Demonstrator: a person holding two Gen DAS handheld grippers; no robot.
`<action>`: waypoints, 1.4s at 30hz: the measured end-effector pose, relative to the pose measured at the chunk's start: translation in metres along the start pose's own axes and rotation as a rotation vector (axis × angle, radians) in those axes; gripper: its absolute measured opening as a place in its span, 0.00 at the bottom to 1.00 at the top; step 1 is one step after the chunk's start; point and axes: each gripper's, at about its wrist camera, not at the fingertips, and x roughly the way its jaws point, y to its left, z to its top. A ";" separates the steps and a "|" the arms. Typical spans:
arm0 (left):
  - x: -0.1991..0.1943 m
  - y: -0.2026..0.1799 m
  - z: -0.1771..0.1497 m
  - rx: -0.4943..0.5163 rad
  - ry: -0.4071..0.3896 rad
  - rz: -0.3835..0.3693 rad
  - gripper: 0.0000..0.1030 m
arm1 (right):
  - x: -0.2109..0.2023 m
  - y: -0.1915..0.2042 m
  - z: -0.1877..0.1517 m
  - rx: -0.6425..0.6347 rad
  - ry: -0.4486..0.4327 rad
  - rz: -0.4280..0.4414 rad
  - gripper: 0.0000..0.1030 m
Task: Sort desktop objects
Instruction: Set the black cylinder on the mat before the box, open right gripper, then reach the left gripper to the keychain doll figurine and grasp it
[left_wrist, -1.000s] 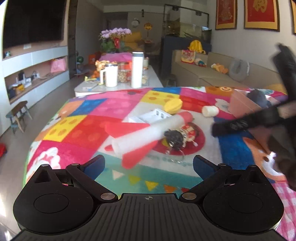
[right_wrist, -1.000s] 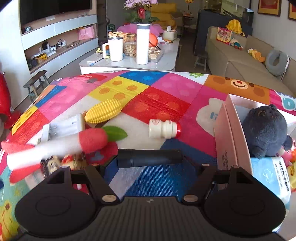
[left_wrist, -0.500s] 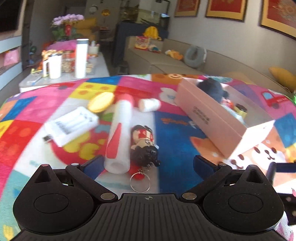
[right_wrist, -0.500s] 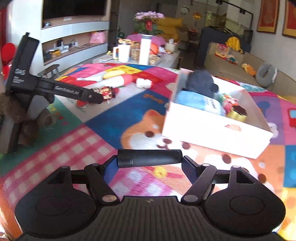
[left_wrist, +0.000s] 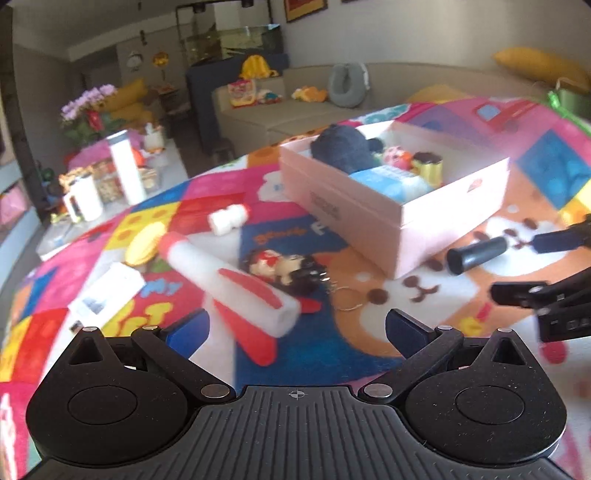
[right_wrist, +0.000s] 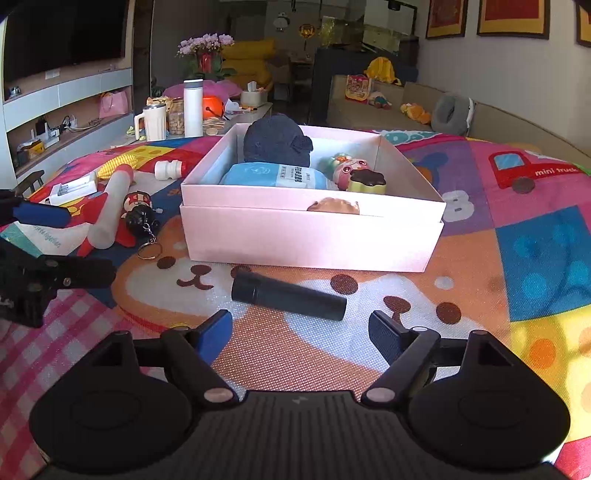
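Just beyond right gripper (right_wrist: 299, 330): black cylinder (right_wrist: 289, 295).

Beyond the mat, a white thermos (right_wrist: 193, 107) and handled mug (right_wrist: 151, 122) stand on a low table (right_wrist: 236, 117) at eleven o'clock; grey neck pillow (right_wrist: 452, 113) on the sofa (right_wrist: 517, 129) at one o'clock.

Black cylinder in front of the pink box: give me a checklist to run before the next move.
1. Right gripper jaws open and empty: ok.
2. Black cylinder lying on the mat, free of the jaws: ok.
3. Cylinder inside the pink box: not ok, it lies outside, against no wall.
4. Room left in the box: cannot tell; plush and blue pack fill the left part.
5. Left gripper open, empty, clear of the cylinder: ok.
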 end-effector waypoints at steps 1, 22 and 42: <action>0.006 0.004 0.000 0.007 0.013 0.040 1.00 | -0.001 -0.002 -0.001 0.012 -0.002 0.000 0.81; 0.015 0.023 0.027 -0.033 -0.077 -0.143 1.00 | 0.011 -0.008 -0.003 0.067 0.075 0.034 1.00; 0.022 -0.018 -0.001 0.067 0.026 -0.401 1.00 | 0.012 -0.010 -0.002 0.059 0.079 0.058 1.00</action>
